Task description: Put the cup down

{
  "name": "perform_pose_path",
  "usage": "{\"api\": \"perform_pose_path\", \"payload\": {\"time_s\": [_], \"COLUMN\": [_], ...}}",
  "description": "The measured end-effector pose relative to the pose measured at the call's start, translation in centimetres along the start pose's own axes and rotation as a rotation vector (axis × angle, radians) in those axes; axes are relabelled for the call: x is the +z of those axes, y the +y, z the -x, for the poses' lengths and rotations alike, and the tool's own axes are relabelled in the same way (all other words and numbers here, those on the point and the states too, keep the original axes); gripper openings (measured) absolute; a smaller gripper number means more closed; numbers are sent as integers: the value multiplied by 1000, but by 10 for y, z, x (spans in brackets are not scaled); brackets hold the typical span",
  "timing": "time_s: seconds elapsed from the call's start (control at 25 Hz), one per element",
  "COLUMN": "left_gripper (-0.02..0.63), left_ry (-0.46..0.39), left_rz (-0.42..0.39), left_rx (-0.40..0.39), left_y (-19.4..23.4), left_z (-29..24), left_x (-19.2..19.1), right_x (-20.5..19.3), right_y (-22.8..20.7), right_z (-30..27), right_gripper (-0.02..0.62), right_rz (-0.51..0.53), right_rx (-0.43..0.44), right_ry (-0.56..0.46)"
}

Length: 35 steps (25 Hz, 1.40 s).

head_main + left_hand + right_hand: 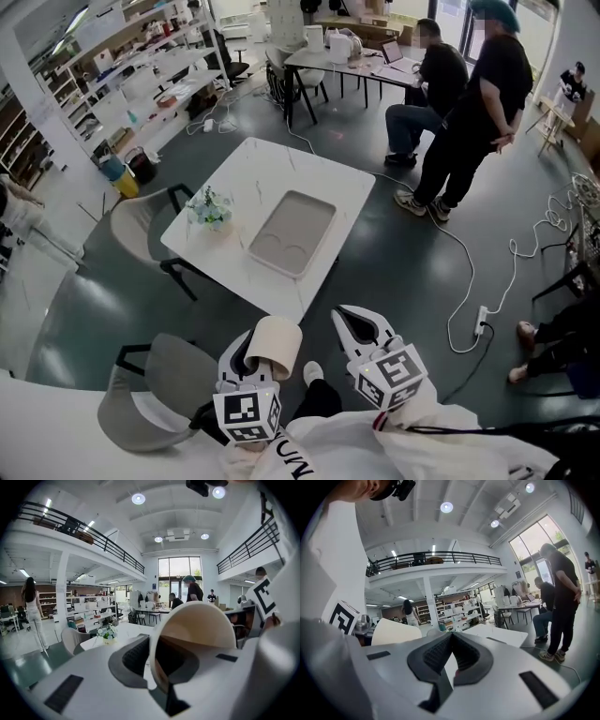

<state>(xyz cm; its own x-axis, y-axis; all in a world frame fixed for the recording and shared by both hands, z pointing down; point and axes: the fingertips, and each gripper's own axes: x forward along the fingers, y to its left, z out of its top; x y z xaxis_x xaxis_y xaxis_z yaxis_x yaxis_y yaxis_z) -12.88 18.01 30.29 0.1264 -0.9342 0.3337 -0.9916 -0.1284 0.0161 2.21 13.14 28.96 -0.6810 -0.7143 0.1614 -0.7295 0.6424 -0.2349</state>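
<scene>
A beige paper cup (274,345) is held in the air, tipped on its side, below the near corner of the white marble table (262,169). My left gripper (251,364) is shut on the cup's wall near the rim. In the left gripper view the cup (197,623) fills the middle, with its open mouth and inside showing between the jaws of the left gripper (152,641). My right gripper (354,315) hovers beside it, shut and empty. From the right gripper (451,635) the cup (391,631) shows at the left.
A grey tray (292,232) lies on the table, with a small flower pot (209,208) at its left. Grey chairs (141,225) stand left of the table and close below me. Two people (478,112) are at the back right. A white cable and power strip (480,319) lie on the floor.
</scene>
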Motion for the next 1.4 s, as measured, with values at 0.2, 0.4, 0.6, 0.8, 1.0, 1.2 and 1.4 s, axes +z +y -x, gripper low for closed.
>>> {"api": "perform_pose_path", "payload": {"time_s": [0.2,0.4,0.6,0.8,1.0,1.2,1.4], "left_gripper": [46,46,46,46,46,46,46], "left_ry": [19,22,27,37,45,52,59], "left_rz": [5,5,6,14,21,26,26], "left_rx": [-31,-56,-77,-89,-100,-101,-86], "left_y": [29,57,79,92,94,94,95], "left_z": [-36,-66,-87,-100,-107,-110,-115], "left_x": [7,12,17,20,19,21,23], "right_x": [8,11,13,16,14,16,16], "right_y": [-5,-8,-9,-10,-14,-17,-22], "right_z": [-45,-85,-115,-130,-136,-140,-144], "right_gripper": [5,5,5,5,5,5,3], "right_rz": [12,14,14,15,10,9,4], "right_rx": [-21,-41,-63,-80,-91,-89,-77], "right_ry": [18,22,33,51,61,67,72]}}
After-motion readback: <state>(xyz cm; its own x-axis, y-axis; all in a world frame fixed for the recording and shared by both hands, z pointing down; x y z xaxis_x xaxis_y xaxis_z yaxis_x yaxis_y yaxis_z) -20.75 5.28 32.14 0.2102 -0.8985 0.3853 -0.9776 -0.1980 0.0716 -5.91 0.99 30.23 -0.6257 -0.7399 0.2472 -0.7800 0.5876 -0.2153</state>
